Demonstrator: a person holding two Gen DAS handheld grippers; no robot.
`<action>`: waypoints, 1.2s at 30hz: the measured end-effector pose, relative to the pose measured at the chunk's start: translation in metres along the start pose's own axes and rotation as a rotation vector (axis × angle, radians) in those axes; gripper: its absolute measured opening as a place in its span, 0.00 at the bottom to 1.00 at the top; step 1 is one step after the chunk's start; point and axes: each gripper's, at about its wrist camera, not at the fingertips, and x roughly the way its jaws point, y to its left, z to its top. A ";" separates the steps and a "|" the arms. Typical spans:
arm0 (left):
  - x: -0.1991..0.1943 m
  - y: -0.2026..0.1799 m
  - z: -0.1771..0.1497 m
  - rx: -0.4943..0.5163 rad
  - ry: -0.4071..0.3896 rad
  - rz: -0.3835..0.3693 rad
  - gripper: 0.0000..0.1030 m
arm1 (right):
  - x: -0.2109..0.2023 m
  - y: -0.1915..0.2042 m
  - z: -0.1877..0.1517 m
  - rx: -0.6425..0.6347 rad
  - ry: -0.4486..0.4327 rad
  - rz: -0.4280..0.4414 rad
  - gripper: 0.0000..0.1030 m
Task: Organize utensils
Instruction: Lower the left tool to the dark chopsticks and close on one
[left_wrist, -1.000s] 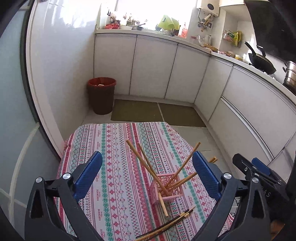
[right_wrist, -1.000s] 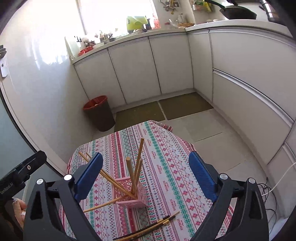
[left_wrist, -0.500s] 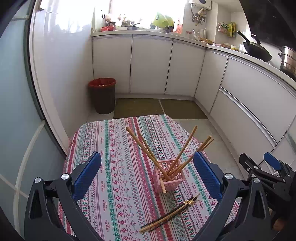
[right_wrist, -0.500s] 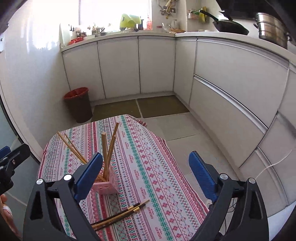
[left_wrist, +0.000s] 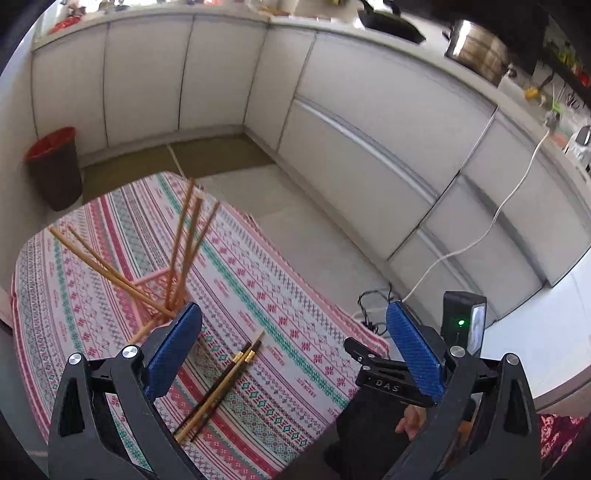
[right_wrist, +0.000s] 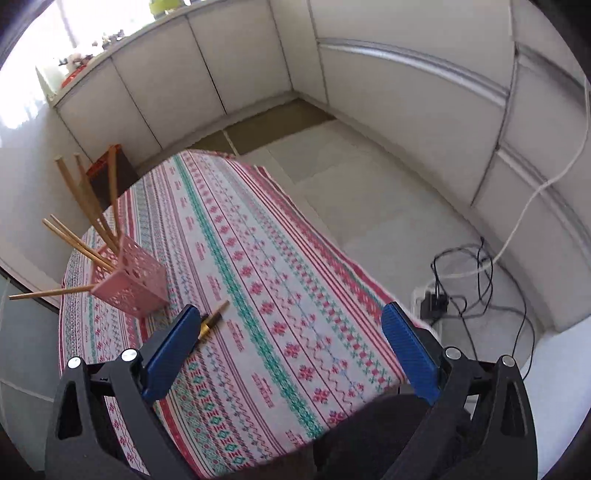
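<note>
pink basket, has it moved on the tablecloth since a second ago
No. The pink basket stands on the same part of the striped tablecloth, just beyond the dark chopsticks lying flat; only the cameras swung right.

**Both tools spread wide, nothing between the pads**

The left tool (left_wrist: 293, 345) is held with its two blue-padded fingers (left_wrist: 171, 347) far apart and the gap between them bare. The right tool (right_wrist: 286, 350) has the same pose: blue pads (right_wrist: 408, 352) splayed wide, gripping nothing. In the left wrist view, the right tool's black body (left_wrist: 384, 376) sits low at the right, with part of the person's right hand (left_wrist: 408, 424) showing beneath it, fingers curled around the handle.
</note>
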 end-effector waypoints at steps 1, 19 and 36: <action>0.024 -0.002 0.002 -0.006 0.069 -0.003 0.93 | 0.007 -0.011 -0.003 0.028 0.036 0.005 0.93; 0.249 0.026 -0.032 0.048 0.611 0.233 0.21 | 0.012 -0.067 0.002 0.154 0.062 -0.004 0.93; 0.220 0.033 -0.043 0.043 0.504 0.138 0.06 | 0.038 -0.058 -0.006 0.165 0.167 -0.013 0.93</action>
